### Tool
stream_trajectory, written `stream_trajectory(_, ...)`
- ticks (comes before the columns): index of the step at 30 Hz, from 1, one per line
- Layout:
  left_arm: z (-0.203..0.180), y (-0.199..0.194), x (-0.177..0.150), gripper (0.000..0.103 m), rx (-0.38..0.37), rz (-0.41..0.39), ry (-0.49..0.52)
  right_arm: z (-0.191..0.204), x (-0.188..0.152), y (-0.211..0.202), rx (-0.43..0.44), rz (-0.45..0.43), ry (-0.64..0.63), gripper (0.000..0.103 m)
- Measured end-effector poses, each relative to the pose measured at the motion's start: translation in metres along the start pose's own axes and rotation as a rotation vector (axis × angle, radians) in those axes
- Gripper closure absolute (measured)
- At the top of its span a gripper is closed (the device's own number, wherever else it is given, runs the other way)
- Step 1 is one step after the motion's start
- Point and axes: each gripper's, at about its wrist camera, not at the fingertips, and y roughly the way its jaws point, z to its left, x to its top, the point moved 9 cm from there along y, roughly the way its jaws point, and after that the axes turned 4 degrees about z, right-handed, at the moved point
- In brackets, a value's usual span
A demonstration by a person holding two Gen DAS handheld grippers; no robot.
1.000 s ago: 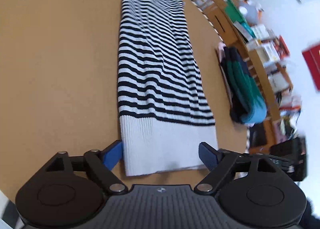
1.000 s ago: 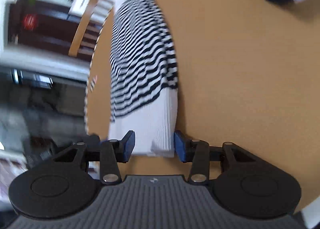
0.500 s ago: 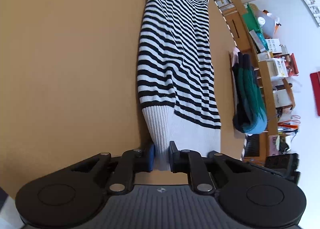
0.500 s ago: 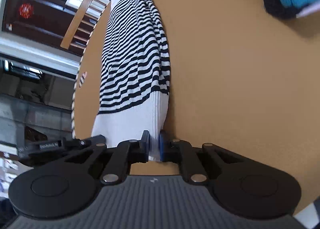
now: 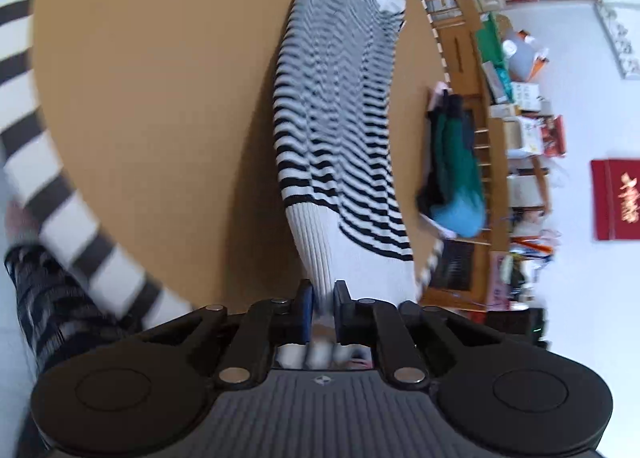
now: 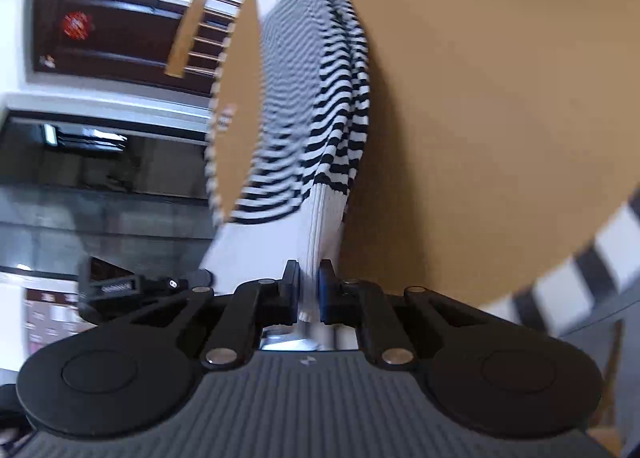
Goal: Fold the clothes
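Sweater [image 5: 340,114] with black and white stripes stretches away from both sets of fingers, across the round brown table [image 5: 160,98]. Its white ribbed bottom edge is the part nearest the fingers, and it is lifted off the table there.

The left gripper [image 5: 323,306] has its two blue pads pressed tight together on one corner of that white edge. A thin fold of white cloth is squeezed between them. From the pinch, the cloth runs up and forward, and the striped part hangs in a soft curve.

The right gripper [image 6: 309,288] is pinched shut too, on the other corner of the white edge [image 6: 320,226]. The cloth stands between its pads like a narrow strip. Just past the fingertips the stripes begin, bunched into folds.

Off to the right of the left fingers, near the table's rim, lies a pile of folded clothes [image 5: 456,170] in green, dark and blue. It sits well apart from the sweater. The pictures are a bit blurry.
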Motion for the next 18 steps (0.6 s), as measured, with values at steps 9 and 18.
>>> stream_trajectory(9, -0.033, -0.016, 0.033, 0.087, 0.051, -0.084, 0.16, 0.045, 0.061, -0.028, -0.035, -0.054, -0.078, 0.094)
stream_trajectory(18, -0.022, 0.073, 0.034, 0.065, 0.052, 0.061, 0.193, 0.002, 0.065, -0.028, -0.109, -0.081, 0.011, 0.094)
